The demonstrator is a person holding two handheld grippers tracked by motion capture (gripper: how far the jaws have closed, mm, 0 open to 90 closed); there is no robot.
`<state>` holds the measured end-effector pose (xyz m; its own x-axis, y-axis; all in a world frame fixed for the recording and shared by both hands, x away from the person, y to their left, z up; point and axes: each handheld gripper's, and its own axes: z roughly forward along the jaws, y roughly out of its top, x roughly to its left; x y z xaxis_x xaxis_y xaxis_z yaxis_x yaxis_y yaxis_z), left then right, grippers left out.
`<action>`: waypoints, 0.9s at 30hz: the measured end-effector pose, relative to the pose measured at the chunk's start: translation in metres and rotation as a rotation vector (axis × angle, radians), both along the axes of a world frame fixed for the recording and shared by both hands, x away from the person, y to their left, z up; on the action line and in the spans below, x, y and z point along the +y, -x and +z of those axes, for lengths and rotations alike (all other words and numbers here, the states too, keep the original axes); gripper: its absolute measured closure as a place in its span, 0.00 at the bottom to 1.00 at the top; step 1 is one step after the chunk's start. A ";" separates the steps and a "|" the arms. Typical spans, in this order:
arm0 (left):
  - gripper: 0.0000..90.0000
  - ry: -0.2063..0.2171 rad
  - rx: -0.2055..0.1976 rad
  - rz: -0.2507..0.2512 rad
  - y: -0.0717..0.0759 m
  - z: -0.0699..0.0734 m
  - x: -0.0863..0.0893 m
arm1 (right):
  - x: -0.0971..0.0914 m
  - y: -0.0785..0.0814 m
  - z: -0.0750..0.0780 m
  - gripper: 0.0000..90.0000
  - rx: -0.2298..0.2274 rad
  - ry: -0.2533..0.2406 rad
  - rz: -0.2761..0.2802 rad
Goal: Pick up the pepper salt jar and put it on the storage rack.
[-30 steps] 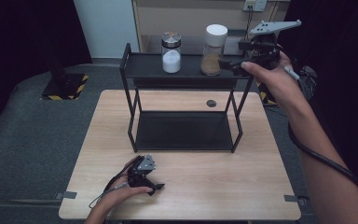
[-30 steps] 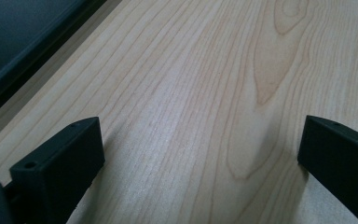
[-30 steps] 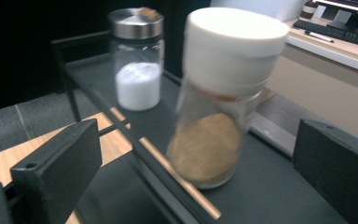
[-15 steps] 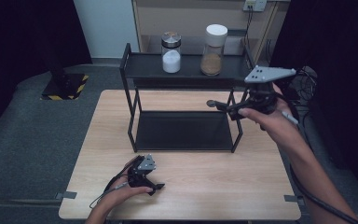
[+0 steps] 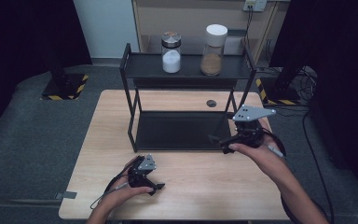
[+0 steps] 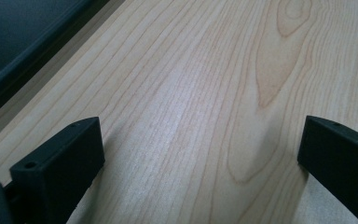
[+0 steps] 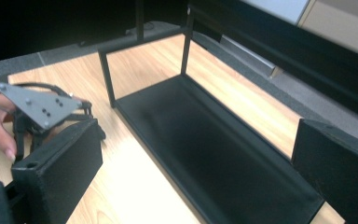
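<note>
A black two-tier metal rack (image 5: pixel 186 130) stands on the wooden table (image 5: pixel 205 186). Its top shelf carries a jar of white powder (image 5: pixel 171 52) and a white-lidded jar of brown powder (image 5: pixel 214 43). My right gripper (image 5: pixel 216 141) hovers at the rack's front right corner, open and empty, facing the bare lower shelf (image 7: pixel 214 140). My left gripper (image 5: pixel 156 185) rests low on the table near the front edge, open, with bare wood (image 6: pixel 200 121) between its jaws. The right gripper view catches the left gripper's grey plate (image 7: pixel 39 106) farther off.
A small dark round disc (image 5: pixel 211 103) lies on the table behind the rack. Dark carpet surrounds the table, with a yellow-black striped base (image 5: pixel 65 88) at far left and cables (image 5: pixel 284 93) on the floor at right.
My right gripper has come down from the top shelf beside the brown-powder jar to the rack's front right corner near the table. The left gripper has stayed put.
</note>
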<state>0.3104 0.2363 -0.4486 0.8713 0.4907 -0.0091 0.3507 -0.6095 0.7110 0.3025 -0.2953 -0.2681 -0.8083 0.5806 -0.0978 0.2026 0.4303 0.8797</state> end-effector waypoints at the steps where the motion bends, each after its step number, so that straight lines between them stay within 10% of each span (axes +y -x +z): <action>1: 0.00 0.000 0.000 0.000 0.000 0.000 0.000 | 0.000 0.000 -0.004 0.03 0.004 0.000 -0.001; 27: 0.00 0.001 0.000 0.003 0.001 0.000 0.000 | -0.029 0.019 -0.115 0.03 0.144 0.048 -0.132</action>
